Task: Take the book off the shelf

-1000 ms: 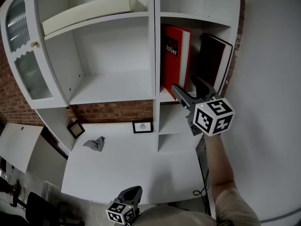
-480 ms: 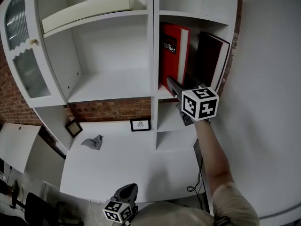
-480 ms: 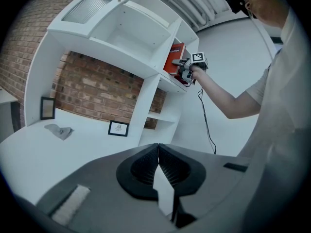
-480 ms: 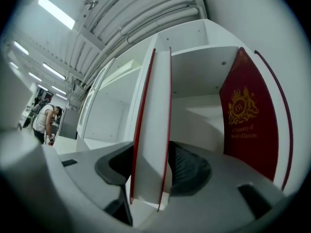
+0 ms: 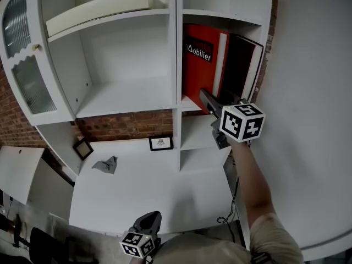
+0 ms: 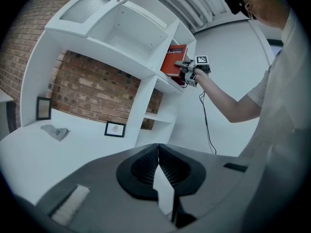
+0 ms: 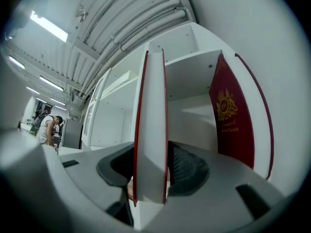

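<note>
Half done: my right gripper (image 5: 209, 100) had just been closing its jaws and clamped the red book (image 5: 199, 70), not yet off the shelf (image 5: 177, 65); left gripper (image 6: 158, 152) hung shut, empty.

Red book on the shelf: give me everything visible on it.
The red book is a hardback with glossy red covers, a white page block and a black label reading "Mobilier". It stands upright, page edge outward, in the upper right compartment of the shelf, apart from a dark red book. The right hand-held gripper has just been closing its jaws, which now clamp its covers low down.
</note>
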Available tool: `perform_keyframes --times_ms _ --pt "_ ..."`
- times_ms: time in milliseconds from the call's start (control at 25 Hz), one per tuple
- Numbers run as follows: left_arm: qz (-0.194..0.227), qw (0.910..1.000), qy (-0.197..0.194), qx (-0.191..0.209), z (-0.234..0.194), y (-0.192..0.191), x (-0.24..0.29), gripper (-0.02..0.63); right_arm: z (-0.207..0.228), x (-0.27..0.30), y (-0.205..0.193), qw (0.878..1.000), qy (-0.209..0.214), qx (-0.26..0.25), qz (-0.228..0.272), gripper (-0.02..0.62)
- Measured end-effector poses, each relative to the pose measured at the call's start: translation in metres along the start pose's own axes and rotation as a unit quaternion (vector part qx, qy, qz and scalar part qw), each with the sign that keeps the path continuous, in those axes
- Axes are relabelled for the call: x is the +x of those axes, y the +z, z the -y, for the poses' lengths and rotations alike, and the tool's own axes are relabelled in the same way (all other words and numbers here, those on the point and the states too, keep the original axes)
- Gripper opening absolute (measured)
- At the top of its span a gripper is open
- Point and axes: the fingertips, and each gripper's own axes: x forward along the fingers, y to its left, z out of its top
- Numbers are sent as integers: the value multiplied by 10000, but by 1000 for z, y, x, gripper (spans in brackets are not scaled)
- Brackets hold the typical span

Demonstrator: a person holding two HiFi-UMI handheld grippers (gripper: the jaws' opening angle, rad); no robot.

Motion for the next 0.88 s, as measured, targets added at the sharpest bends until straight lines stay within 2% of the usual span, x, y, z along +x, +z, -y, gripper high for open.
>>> perform_keyframes --times_ms 360,560,880 --pt "-80 9998 -166 66 5 0 4 5 -11 -54 13 9990 268 245 259 157" --pt "33 9995 -214 223 -1 16 14 5 -16 -85 27 9976 387 355 440 158" --pt "184 9986 485 46 -42 21 -23 5 -55 -125 9 9903 1064 864 226 158"
